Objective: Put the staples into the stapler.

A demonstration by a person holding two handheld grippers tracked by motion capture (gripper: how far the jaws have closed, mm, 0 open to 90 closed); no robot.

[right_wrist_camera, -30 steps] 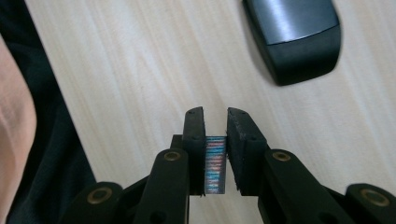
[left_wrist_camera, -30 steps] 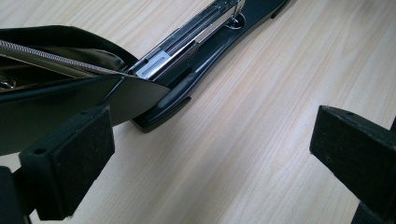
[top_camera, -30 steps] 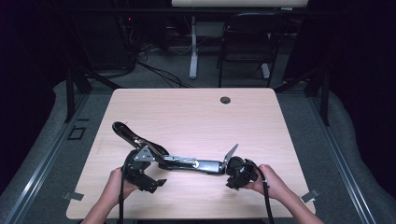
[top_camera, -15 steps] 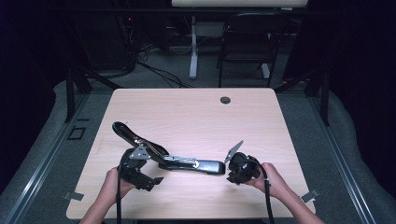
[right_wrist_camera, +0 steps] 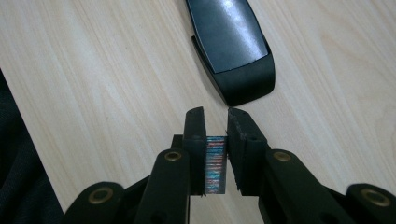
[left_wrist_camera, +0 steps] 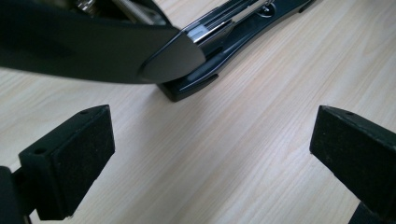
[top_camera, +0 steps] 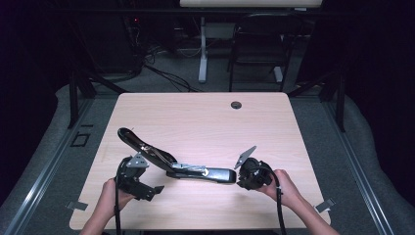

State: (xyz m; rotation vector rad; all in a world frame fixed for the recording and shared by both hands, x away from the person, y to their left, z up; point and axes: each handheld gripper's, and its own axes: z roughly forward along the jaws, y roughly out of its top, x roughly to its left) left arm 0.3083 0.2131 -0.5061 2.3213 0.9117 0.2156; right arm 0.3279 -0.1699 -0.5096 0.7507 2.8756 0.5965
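Leftmost, the left hand-held gripper (top_camera: 145,191) sat near the front edge of the bench (top_camera: 195,117), just short of the stapler (top_camera: 171,161), its jaws spread wide with nothing but bare wood between them. From the left gripper view the raised top arm (left_wrist_camera: 93,46) of the stapler hung above and ahead of the pads, and the base with its metal staple channel (left_wrist_camera: 224,28) ran away behind it, apart from both pads. The stapler itself lay swung open on the bench, its top arm angled up and back to the left, its base flat and pointing right. Beyond the base's rounded end (right_wrist_camera: 233,51) waited the right hand-held gripper (right_wrist_camera: 215,119), just clear of it, its jaws drawn nearly together on a thin slip with coloured stripes (right_wrist_camera: 215,163), likely a strip of staples. The stapler looked rigid, fairly heavy and glossy, so probably slippery; the flat sides of the base seemed the surest hold, while the hinged arm would likely swing if grasped.
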